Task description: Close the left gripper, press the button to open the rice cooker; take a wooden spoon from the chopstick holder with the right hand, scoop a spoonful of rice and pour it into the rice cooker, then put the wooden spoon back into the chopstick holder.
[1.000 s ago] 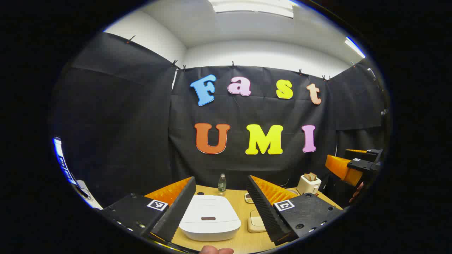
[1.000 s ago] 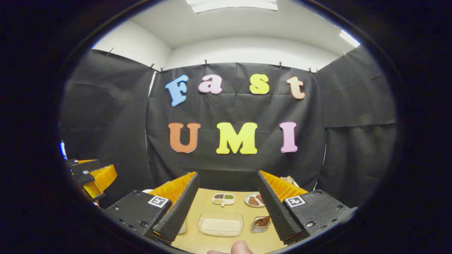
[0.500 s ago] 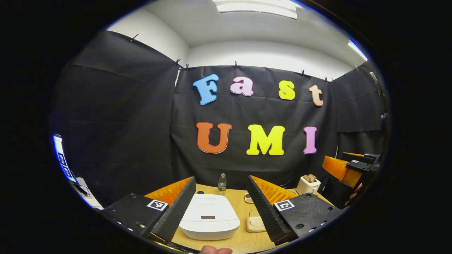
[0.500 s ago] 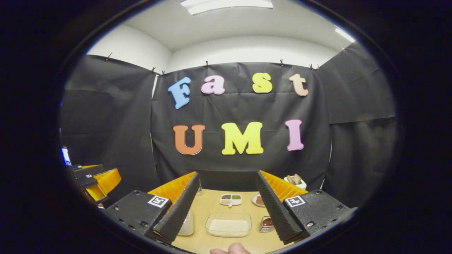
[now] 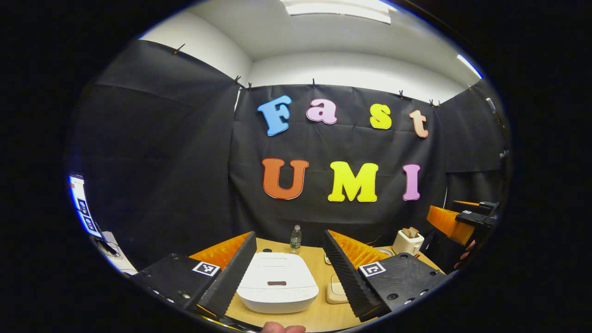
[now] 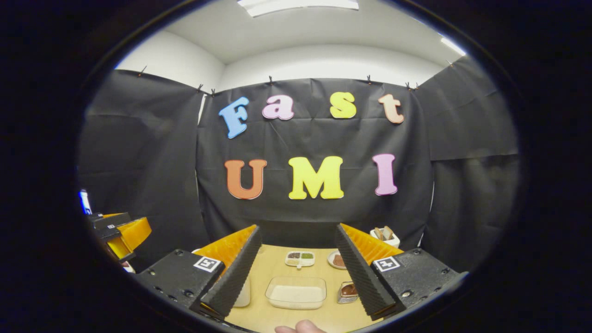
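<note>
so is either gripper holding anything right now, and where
Nothing is held. The left gripper is open above the rice cooker; the right gripper is open above the rice container.

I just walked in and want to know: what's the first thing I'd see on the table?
The big white rice cooker grabs the eye first, sitting lid-down on the wooden table right in front of the left gripper, whose jaws stand wide apart. In the right gripper view, a clear container of rice lies ahead of the right gripper, also open. A small toaster stands at the table's far right.
</note>
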`<state>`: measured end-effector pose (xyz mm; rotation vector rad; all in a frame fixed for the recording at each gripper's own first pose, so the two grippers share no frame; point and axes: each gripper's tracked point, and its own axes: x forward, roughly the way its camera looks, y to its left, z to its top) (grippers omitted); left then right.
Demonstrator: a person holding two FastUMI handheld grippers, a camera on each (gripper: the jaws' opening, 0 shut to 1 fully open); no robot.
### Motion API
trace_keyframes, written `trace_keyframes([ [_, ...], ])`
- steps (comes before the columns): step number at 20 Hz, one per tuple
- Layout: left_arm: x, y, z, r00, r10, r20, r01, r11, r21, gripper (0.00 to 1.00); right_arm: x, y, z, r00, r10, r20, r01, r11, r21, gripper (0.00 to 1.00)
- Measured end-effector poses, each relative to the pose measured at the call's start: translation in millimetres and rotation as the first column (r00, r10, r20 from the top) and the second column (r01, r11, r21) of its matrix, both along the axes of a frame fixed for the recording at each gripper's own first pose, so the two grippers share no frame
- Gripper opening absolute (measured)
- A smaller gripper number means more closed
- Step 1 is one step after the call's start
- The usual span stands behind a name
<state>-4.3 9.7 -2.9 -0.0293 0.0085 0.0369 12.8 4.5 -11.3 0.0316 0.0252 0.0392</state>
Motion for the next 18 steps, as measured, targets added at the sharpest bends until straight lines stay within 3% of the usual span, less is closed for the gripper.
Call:
trace_keyframes([
  [10, 0, -3, -17, 0.999, -0.001, -0.040, 0.001, 1.000, 0.008, 0.94, 4, -13, -10, 1.000, -0.025, -0.011, 0.025, 1.000, 0.013, 1.00],
  [18, 17, -8, -60, 0.987, 0.011, -0.163, -0.009, 1.000, 0.013, 0.94, 15, -38, -32, 0.997, -0.053, -0.054, 0.053, 0.999, 0.004, 1.00],
])
